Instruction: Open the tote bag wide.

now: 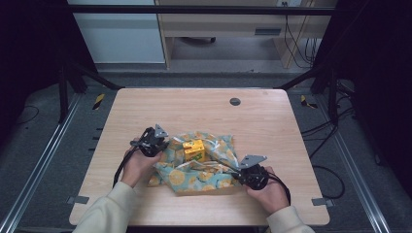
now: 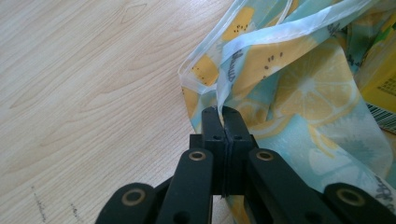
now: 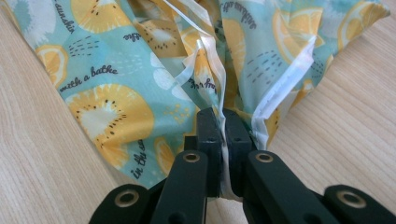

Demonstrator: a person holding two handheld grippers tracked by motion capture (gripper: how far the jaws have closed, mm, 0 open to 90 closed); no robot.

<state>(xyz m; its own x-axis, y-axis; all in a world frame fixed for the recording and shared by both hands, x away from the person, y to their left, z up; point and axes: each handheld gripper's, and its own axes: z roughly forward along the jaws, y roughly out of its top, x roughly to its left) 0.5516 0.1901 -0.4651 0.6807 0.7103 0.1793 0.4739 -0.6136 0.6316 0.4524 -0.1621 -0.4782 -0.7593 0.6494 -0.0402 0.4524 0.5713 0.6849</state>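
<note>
Teal cloth printed with yellow citrus slices and dark script lettering (image 1: pixel 201 170) is lying crumpled on the near half of the light wooden tabletop (image 1: pixel 204 104), between the two hands; a small yellow carton (image 1: pixel 194 150) is sitting in its middle folds, with the cloth bunching up around it

Left gripper (image 1: pixel 158 141) is sitting at the cloth's left edge, held by the person's left hand (image 1: pixel 137 166), cream sleeve (image 1: pixel 104 211) coming in from the bottom. In the left gripper view its black jaws are standing pressed together, pinching a white-hemmed edge of the cloth (image 2: pixel 261 88); the fabric is rising from the jaw tips and spreading to the right, bare wood lying to the left, a corner of the yellow carton (image 2: pixel 380 79) showing at the right border

Right gripper (image 1: pixel 243 171) is sitting at the cloth's near right corner, held by the right hand (image 1: pixel 268 191), a grey three-cornered plate (image 1: pixel 252 160) on top of it. In the right gripper view its jaws are likewise clamped shut on a gathered white-hemmed fold of the cloth (image 3: pixel 116 79), which is fanning away from the tips, wood showing on both sides

A round dark grommet (image 1: pixel 235 101) is sitting in the tabletop's far part, well apart from the cloth
</note>
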